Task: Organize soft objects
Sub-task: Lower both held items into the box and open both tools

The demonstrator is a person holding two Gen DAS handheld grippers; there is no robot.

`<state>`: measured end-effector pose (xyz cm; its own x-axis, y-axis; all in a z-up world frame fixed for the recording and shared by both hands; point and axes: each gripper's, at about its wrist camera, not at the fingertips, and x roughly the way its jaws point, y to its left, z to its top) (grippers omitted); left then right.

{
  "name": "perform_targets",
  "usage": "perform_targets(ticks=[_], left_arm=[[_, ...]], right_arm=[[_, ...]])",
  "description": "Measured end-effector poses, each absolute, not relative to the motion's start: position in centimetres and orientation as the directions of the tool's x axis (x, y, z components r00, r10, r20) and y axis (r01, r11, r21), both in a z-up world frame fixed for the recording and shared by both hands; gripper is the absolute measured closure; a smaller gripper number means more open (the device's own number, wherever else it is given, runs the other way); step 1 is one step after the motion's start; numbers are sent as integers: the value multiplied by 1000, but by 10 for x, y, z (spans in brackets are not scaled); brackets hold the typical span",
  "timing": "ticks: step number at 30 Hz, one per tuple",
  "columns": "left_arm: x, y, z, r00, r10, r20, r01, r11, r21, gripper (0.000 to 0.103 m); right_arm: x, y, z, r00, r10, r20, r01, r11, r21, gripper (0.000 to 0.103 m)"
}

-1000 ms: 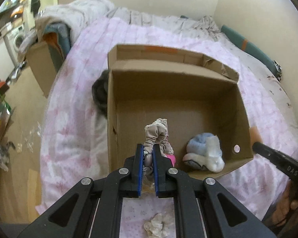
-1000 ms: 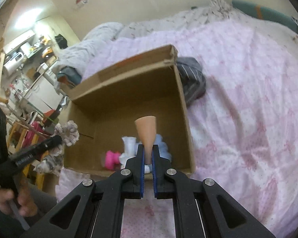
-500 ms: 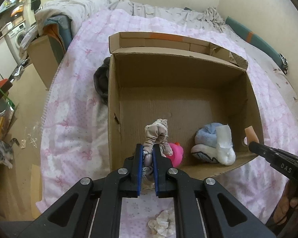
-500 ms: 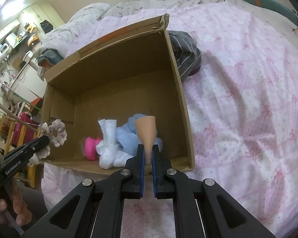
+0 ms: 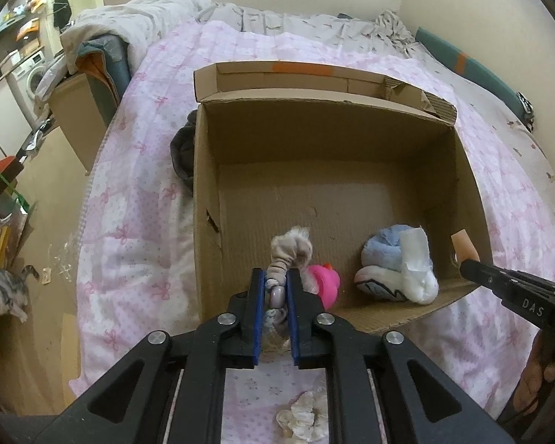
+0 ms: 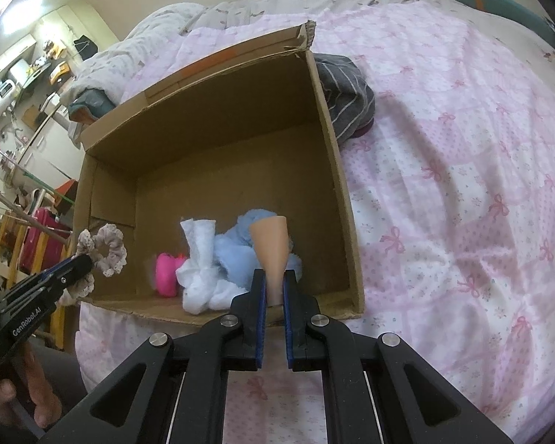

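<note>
- Bedroom clutter frames the scene: a bed (image 5: 137, 199) under a pink bow-print quilt carries an open cardboard box (image 5: 203, 192), and a grey striped garment (image 6: 346, 88) lies on the quilt against the box's outer wall.
- Already in the box, near its front wall: a pink soft toy (image 5: 323, 283), and beside it a light-blue plush bundle (image 5: 383, 249) touching a white sock-like piece (image 5: 416, 270). By my reading that part is done.
- Left hand-held gripper (image 5: 276, 292) is clamped narrowly on a beige ruffled scrunchie (image 5: 290, 249), which hangs over the box's front edge, not yet released.
- Right hand-held gripper (image 6: 273, 290) is pinched on a peach cone-shaped soft piece (image 6: 270, 248), held above the front right corner of the box, just over the blue bundle.
- Left to do, I judge: let go of both held pieces into the box, then fetch the white crumpled scrunchie (image 5: 307, 416) lying on the quilt in front of the box.
- Scrunchie: gathered cloth with frilly lace edging, limp and squashed between the pads. Cone piece: smooth, matte, widest at its free end.
</note>
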<state>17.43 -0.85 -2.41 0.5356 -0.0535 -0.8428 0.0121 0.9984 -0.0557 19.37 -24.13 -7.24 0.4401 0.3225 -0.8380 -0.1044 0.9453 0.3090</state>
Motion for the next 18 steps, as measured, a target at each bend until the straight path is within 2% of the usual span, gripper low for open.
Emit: perform_targets(ticks=[2,5,7,8,18], left_arm=[[175,-7,-23,529,-76,-845,7,996,-85,84],[174,-5,-21,536,-67,-841,-9,996,-86,66],[172,-5,-18,558,-39,-829,-18,998,-59,45],[172,-6,-16,569,-25,-822,-24,999,-47,41],[173,-6,-15,570,-4,-822,-31,999,-27,39]], right_arm=[[194,-241,-73,439,323,-838,-106,945,309,94],[194,-241,-72,446,308,-840,-101,950,295,94],[194,-241,-72,450,309,-838,-100,950,297,94],[194,-242,-72,450,311,-837,-99,949,299,94],[195,-238,-71,452,325,-831,-115,945,307,94]])
